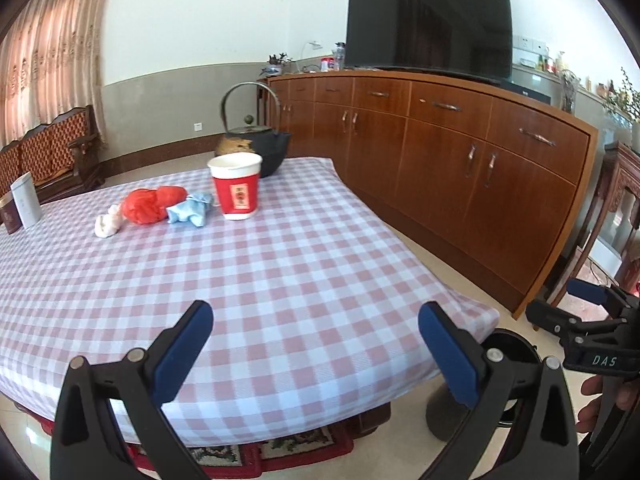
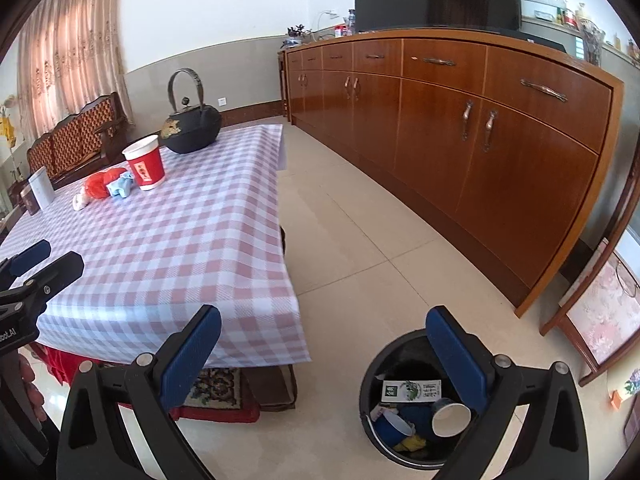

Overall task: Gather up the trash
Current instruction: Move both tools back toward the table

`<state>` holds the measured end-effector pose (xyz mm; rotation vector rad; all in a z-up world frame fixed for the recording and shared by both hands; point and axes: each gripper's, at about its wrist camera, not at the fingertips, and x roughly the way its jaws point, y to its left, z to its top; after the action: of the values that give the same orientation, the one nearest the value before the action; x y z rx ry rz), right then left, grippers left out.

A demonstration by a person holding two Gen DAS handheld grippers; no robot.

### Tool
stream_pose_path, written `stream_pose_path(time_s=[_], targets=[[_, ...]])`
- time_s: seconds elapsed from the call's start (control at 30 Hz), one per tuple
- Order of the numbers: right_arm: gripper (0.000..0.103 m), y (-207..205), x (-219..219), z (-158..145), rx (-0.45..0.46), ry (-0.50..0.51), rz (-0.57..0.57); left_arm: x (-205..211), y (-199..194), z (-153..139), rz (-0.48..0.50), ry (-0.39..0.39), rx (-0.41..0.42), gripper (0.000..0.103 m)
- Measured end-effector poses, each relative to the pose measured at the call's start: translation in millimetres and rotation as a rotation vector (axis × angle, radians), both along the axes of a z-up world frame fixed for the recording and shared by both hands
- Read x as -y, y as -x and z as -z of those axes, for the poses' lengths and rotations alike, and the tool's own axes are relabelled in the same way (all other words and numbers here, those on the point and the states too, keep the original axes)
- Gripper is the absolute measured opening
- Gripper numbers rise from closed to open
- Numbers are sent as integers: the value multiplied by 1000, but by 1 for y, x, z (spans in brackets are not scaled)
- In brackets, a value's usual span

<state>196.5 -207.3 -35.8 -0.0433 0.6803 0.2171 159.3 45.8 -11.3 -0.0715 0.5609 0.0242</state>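
The worktop point(image 1: 304, 248), a low table under a pink-and-white checked cloth, carries everything left to clear, and all of it sits at the far end, well apart from both tools. Beside its near right corner, on the tiled floor, stands the black trash bin point(image 2: 370, 384). That spot looks chosen so that a short swing from the cloth edge ends over its mouth. It already holds a white paper cup point(image 2: 451, 418) on its side, a blue cup and a flat printed carton whose lettering is too small to read.

The left tool point(image 1: 316, 356) hovers over the near edge of the cloth, its blue-padded jaws spread wide with nothing between them. The right tool point(image 2: 324, 360) hangs lower and off the table's corner, jaws likewise spread and empty, one finger above the bin's rim, probably the drop position.

Among the far things, the black iron kettle point(image 1: 256, 140) stands at the back. In front of it stands a red paper cup point(image 1: 236, 186), upright, with a yellow label bearing characters I cannot make out. To its left lie a crumpled red bag point(image 1: 150, 204), a blue wad point(image 1: 190, 208) touching it, and a white wad point(image 1: 107, 222).

The right tool's body reads "DAS"; the left's ends in "bot.AI".
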Motion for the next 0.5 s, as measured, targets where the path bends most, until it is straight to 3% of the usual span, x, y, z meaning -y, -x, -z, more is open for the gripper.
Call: stream_pose_path(time_s=[0.23,0.37,0.5], targets=[[103,-20,-65,-16,38,-13,-110,-59,8,-7,-111,14,42,103],[103,-30,-104,-23,43,6,-156,-87,4,-4,-181,-36,-16,103],[103,-44,-139,-24,-10,-2,-217,-124,4,-2,-227,-22,-43,103]])
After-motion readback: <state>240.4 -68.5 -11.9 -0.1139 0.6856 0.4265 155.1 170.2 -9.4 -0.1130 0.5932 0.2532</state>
